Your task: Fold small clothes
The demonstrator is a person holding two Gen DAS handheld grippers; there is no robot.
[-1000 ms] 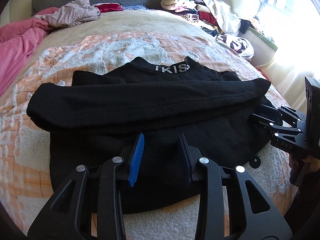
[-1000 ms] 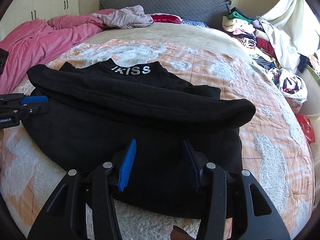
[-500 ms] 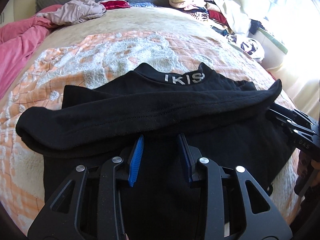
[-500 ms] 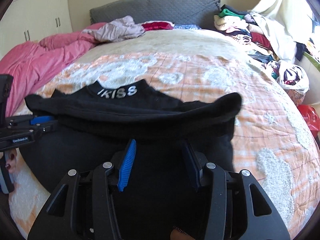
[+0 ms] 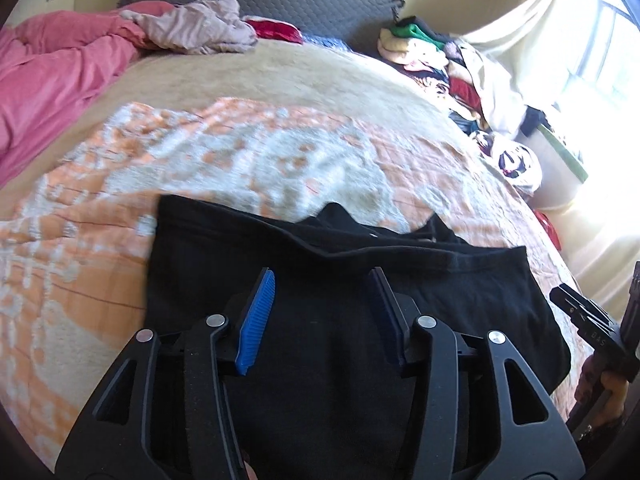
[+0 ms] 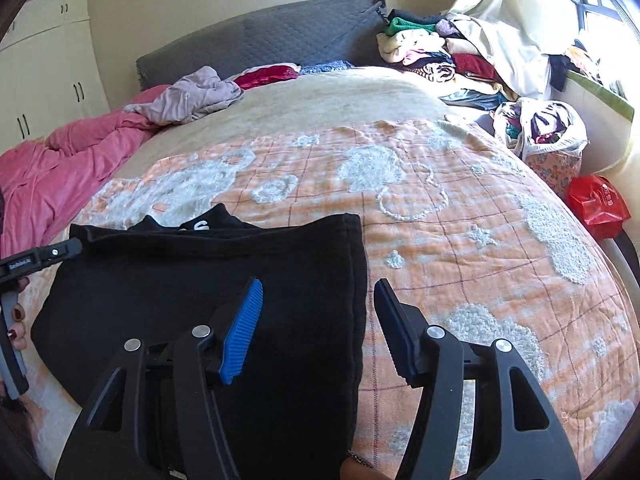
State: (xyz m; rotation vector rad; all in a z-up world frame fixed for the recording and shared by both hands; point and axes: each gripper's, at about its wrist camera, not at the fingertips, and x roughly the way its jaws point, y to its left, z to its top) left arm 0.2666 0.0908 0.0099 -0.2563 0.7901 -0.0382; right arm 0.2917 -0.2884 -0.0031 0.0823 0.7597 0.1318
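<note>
— Sunlit bedroom, was it? What lay on the bed?

— Yes. An orange-and-white blanket [image 6: 460, 216] covered the bed, with a pink quilt [image 5: 48, 80] at nine o'clock and a heap of clothes [image 6: 432, 52] at one o'clock by the grey headboard [image 6: 260, 36]. The black top [image 5: 328, 280] lay on the blanket at six o'clock, right under my grippers.

— How did it differ from a second before?

— Then the sleeve lay across it as a long roll and the white collar lettering showed in full. Now the near part had been folded over, so the top was a shorter, squarer block and only a scrap of lettering peeked out behind the fold.

— And your grippers?

— My left gripper [image 5: 322, 304] had its jaws opening, wider than a second earlier, nothing pinched between them, only cloth beneath. My right gripper [image 6: 318, 312] was opening too, astride the top's right edge, one pad over the black cloth, the other over the blanket, gripping nothing.
</note>
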